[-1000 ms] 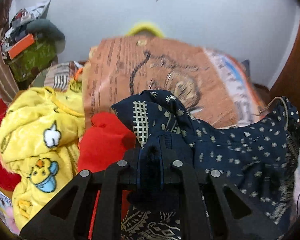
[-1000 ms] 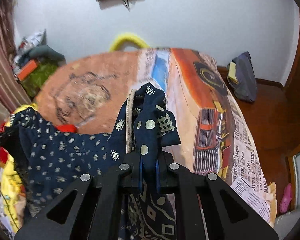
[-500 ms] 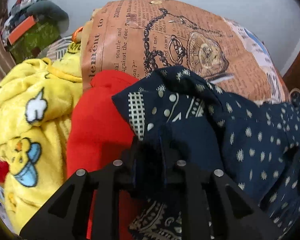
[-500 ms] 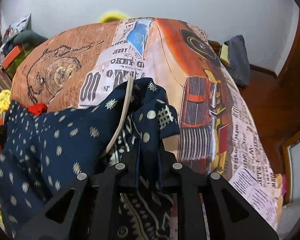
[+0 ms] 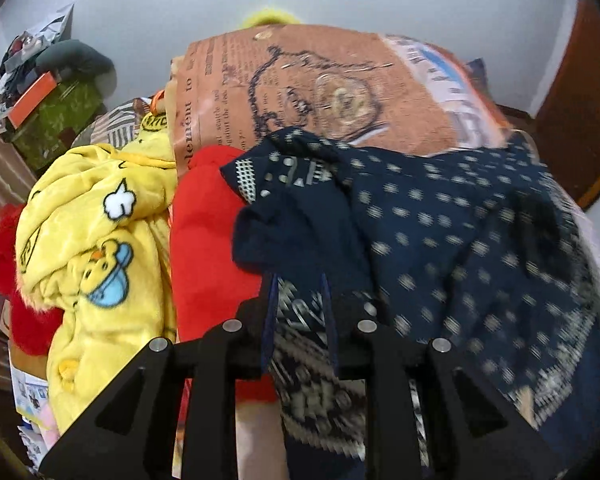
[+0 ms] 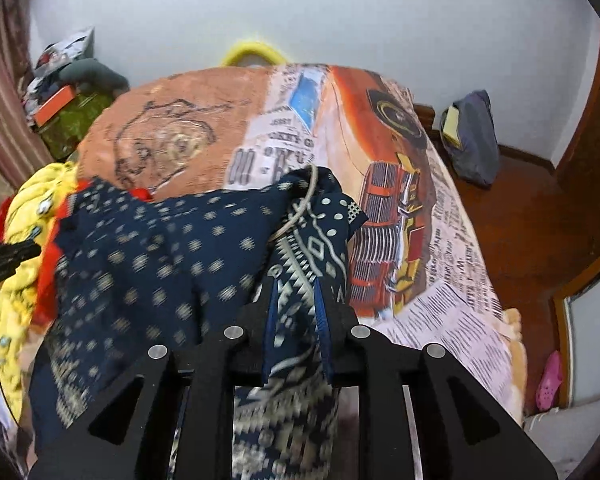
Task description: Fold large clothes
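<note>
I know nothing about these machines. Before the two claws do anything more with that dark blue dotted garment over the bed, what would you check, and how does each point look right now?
1. Left claw has cloth between its fingers: ok; the navy blue white-dotted patterned garment runs between them.
2. Right claw has cloth between its fingers: ok, same garment.
3. How firmly either claw pinches: cannot tell.
4. Garment spread flat: not ok; it hangs bunched.
5. Landing space on the orange newspaper-print bedspread: ok on the right side.
6. Neighbours out of the way: not ok; the red fleece cloth and yellow cartoon-print fleece lie against the garment's left edge.
</note>
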`<state>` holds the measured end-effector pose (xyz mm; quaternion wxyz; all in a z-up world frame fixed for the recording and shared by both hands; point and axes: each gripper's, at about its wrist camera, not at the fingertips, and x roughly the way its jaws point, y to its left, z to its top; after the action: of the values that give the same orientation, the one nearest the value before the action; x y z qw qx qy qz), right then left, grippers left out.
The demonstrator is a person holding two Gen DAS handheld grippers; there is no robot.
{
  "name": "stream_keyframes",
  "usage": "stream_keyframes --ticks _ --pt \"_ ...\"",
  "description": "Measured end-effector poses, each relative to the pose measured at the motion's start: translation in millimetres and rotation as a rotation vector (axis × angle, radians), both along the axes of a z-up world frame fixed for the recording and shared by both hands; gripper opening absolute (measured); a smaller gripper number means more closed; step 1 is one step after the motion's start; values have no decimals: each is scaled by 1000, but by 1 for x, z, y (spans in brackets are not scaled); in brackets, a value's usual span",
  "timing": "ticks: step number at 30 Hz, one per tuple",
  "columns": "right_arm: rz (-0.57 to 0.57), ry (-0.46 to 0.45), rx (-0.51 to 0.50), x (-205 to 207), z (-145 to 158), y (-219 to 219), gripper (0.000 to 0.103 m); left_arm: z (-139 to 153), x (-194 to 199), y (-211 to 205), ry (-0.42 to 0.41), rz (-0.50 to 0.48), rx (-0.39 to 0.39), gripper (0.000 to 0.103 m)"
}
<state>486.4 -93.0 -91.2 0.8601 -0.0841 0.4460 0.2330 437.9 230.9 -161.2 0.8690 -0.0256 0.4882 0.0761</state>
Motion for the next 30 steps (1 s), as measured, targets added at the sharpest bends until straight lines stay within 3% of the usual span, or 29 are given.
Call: stream_keyframes --ticks 3,4,6,10,11,12,18,30 --pt "29 -48 -10 -28 18 -1 31 20 -25 -12 -22 -35 14 22" --pt "37 -69 -12 -38 24 -2 40 26 -33 -16 -30 -46 21 24" --pt "52 -100 -7 -54 33 -4 48 37 -50 -21 -47 -60 27 40" --pt "75 -110 -6 -88 42 -12 68 59 -91 -29 -90 -83 29 50" --pt "71 -115 -7 -95 43 -15 73 62 -98 -30 -94 -85 32 57" --pt "67 -120 -11 -102 43 -18 74 65 -109 -31 -99 -87 33 65" --pt "74 -77 -40 -136 26 -33 76 60 -165 -25 -75 -93 -19 82" --pt "69 131 -101 -175 -46 -57 76 -52 -213 5 167 -2 -315 81"
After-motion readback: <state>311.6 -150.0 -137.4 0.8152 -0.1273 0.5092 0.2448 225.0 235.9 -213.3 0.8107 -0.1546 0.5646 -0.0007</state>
